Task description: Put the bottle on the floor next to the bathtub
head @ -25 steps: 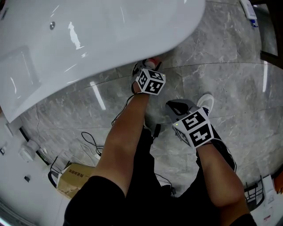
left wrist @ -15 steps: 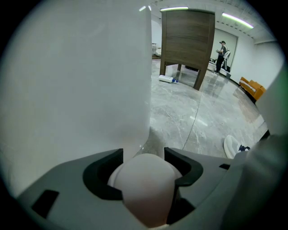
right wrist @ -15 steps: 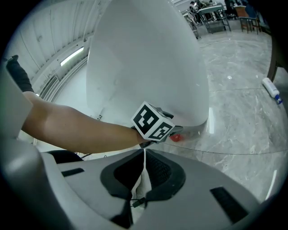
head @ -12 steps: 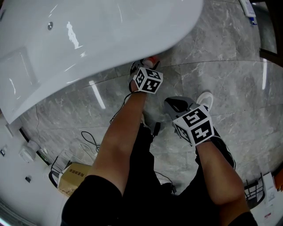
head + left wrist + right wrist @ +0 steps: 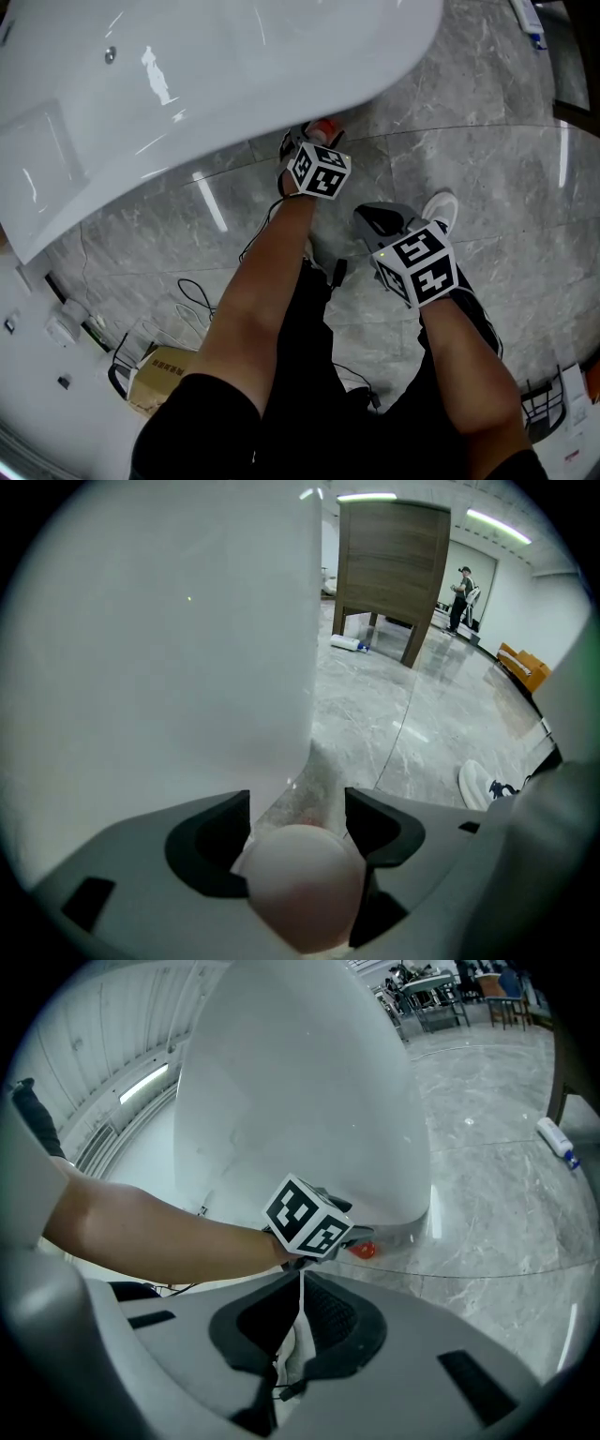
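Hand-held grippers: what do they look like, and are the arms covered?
The left hand-held gripper and right hand-held gripper both have grey bodies with black pads. Each carries a white cube with black square markers. The forearms are bare, with no sleeves.

left tongs [image 5: 298,810] | slightly wider apart | bottle [image 5: 302,883] lower between them
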Available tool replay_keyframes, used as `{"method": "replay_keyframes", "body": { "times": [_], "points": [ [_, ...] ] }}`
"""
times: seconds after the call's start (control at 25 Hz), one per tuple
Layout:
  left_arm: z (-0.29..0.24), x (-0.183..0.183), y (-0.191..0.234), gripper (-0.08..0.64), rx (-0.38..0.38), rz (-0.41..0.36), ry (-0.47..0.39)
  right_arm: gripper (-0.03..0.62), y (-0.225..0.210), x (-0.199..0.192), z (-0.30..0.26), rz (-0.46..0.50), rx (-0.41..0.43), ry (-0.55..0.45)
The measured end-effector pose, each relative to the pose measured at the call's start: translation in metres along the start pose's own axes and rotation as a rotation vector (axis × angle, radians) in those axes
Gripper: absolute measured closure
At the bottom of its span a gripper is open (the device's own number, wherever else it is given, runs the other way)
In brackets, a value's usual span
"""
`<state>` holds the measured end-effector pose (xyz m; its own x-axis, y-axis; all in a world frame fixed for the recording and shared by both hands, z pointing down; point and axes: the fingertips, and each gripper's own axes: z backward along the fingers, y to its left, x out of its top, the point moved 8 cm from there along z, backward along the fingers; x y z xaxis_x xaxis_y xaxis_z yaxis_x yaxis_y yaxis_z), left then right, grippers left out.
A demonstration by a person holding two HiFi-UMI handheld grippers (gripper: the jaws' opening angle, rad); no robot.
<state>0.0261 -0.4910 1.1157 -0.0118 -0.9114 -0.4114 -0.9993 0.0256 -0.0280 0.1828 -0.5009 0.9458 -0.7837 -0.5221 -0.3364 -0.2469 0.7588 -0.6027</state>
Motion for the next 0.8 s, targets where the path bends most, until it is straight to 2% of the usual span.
{"method": "replay_keyframes", "body": {
  "times": [0.4,0.64,0.8],
  "points": [
    [0.018,-0.002,0.003,0.25,-0.003,0.062,-0.015,0.554,0.012,-0.001,-0.007,0.01,-0.004,-0.003],
    [0.046,-0.004,0.005,0.25,-0.004,0.084,-0.022,0.554,0.029,-0.009,-0.01,0.13,-0.062,0.021],
    [0.069,-0.004,0.009,0.25,-0.016,0.093,-0.015,0.554,0.039,-0.008,-0.002,0.174,-0.085,0.019]
  ]
}}
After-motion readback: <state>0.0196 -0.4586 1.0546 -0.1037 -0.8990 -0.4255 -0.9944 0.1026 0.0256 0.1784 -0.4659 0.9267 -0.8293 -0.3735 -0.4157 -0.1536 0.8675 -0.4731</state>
